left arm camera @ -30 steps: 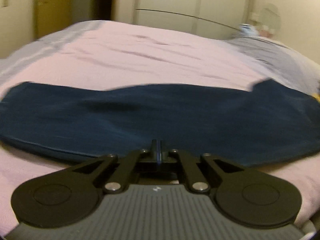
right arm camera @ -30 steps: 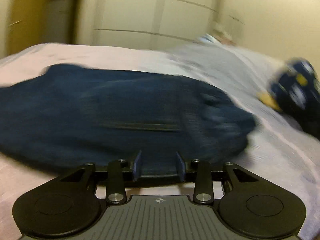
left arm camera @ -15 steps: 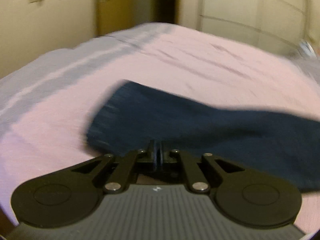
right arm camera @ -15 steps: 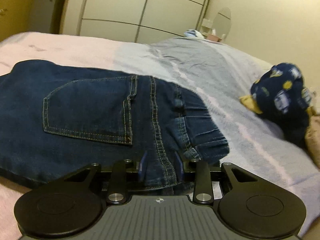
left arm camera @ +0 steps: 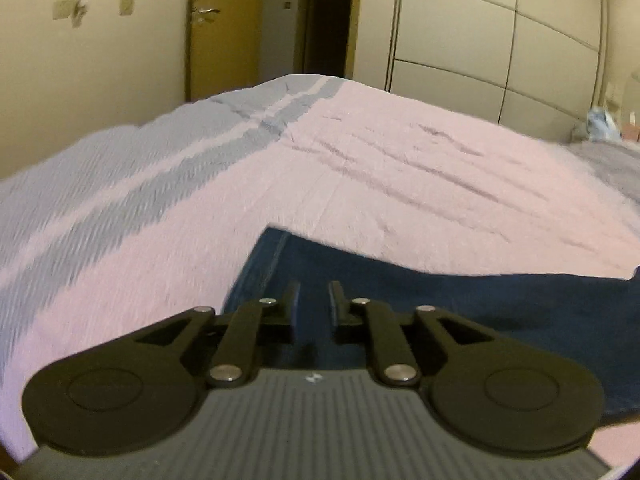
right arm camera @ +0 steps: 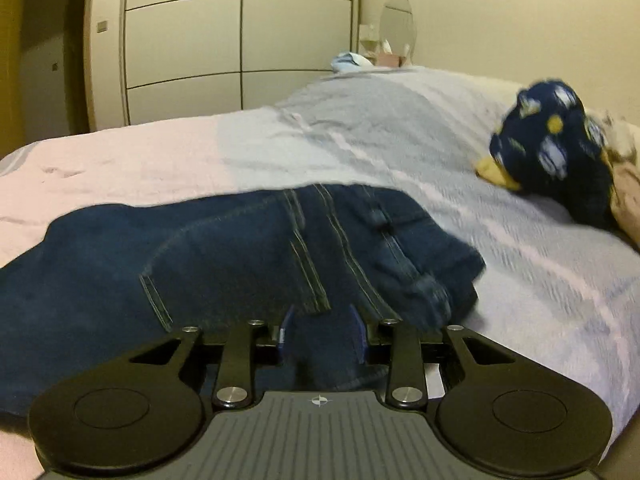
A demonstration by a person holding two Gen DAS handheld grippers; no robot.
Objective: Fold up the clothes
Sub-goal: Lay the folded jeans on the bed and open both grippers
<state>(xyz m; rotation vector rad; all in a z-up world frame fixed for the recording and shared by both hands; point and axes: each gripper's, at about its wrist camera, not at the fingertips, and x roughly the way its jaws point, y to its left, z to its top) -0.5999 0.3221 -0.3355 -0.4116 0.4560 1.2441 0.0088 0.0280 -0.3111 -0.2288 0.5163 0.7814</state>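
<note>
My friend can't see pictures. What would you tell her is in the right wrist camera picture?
The right claw has a bunched fold of dark blue jeans between its fingers, near the waistband. The jeans lie across a bed with a pink and grey cover. A navy patterned bundle sits at the right, with white wardrobe doors behind.

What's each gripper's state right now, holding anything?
Left gripper: jaws opening over the jeans, pads not pressing them.
Right gripper: closed on a bunched fold of the jeans.
</note>
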